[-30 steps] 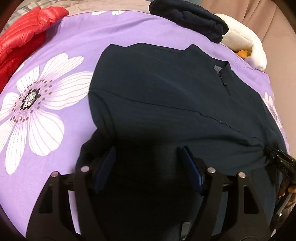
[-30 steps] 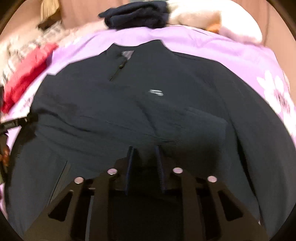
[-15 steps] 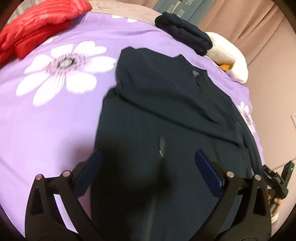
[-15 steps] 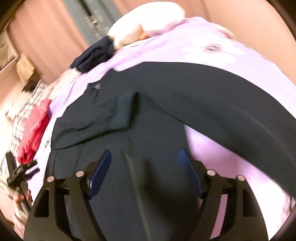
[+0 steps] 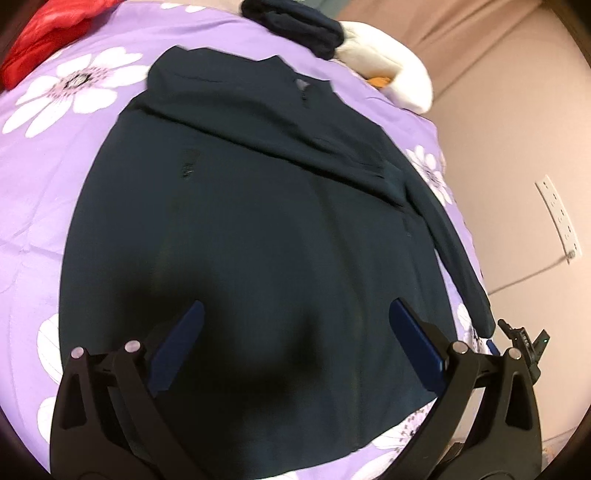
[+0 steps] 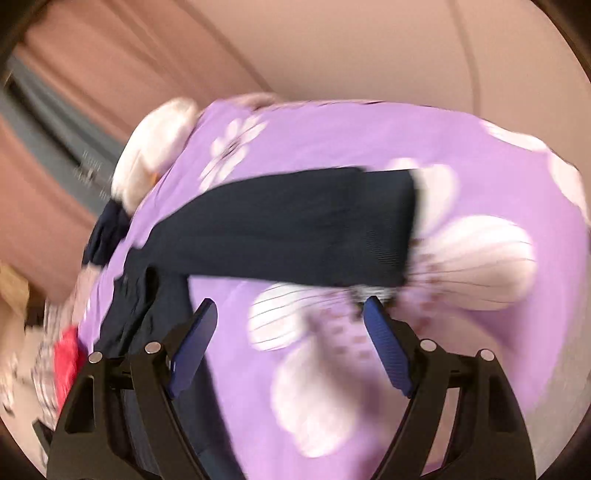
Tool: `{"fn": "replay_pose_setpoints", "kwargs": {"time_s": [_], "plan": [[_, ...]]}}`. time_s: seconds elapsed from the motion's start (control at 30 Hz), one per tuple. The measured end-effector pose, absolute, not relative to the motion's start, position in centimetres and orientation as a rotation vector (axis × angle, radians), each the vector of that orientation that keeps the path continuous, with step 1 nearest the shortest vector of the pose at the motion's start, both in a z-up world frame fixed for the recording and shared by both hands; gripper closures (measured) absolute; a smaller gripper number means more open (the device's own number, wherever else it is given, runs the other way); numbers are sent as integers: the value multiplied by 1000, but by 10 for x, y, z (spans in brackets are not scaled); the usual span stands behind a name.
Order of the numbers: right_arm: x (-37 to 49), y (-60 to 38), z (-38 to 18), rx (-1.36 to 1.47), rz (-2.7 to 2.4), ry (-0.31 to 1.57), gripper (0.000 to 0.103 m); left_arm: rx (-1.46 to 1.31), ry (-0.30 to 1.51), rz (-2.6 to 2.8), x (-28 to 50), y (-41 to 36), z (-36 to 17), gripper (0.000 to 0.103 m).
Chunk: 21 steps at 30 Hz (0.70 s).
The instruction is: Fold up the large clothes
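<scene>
Both hand-held grippers apart over the jacket on the bed.

My left hand-held gripper [image 5: 295, 347] hangs over the jacket [image 5: 258, 221] hem, fingers spread wide, gripping nothing; the jacket lies flat on the purple flowered bedsheet [image 5: 44, 192], one sleeve folded across its chest. My right hand-held gripper [image 6: 290, 332] is spread too, empty, above the sheet, with the other sleeve [image 6: 295, 229] stretched out just beyond it. Farther off lie a dark bundle [image 5: 295, 18] and a red jacket [image 5: 48, 22].
</scene>
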State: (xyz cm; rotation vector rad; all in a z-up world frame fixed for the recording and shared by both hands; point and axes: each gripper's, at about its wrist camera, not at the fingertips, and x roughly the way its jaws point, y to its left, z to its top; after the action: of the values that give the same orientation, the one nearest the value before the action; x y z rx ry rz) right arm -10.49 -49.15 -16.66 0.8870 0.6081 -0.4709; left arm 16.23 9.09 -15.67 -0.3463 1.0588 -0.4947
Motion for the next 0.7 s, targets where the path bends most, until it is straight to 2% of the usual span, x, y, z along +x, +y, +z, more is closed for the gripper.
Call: {"fn": "replay_pose_setpoints", "kwargs": {"time_s": [0.33,0.4,0.43,0.47,0.5,0.57,0.7], "plan": [[-106,-524,-202,1044,-515,515,23,-300,1048,-485,149,71,-141,2],[-103,-530,-206,1066,-506,501,34,-295,1051,-471,147,72,-140,2],[-99,-532,-207,1068,-516,495,36,-291,1053,-463,147,72,-140,2],[-96,-533,-208,1056,-522,493,47,-289,1056,-459,147,73,-140,2],[-95,-535,-208,1045,-532,494,65,-289,1059,-453,149,73,-140,2],[-94,-538,-206,1022,-573,496,91,-291,1063,-443,150,73,-141,2],[-91,-538,-174,955,-593,435,94,-291,1072,-431,156,72,-144,2]]}}
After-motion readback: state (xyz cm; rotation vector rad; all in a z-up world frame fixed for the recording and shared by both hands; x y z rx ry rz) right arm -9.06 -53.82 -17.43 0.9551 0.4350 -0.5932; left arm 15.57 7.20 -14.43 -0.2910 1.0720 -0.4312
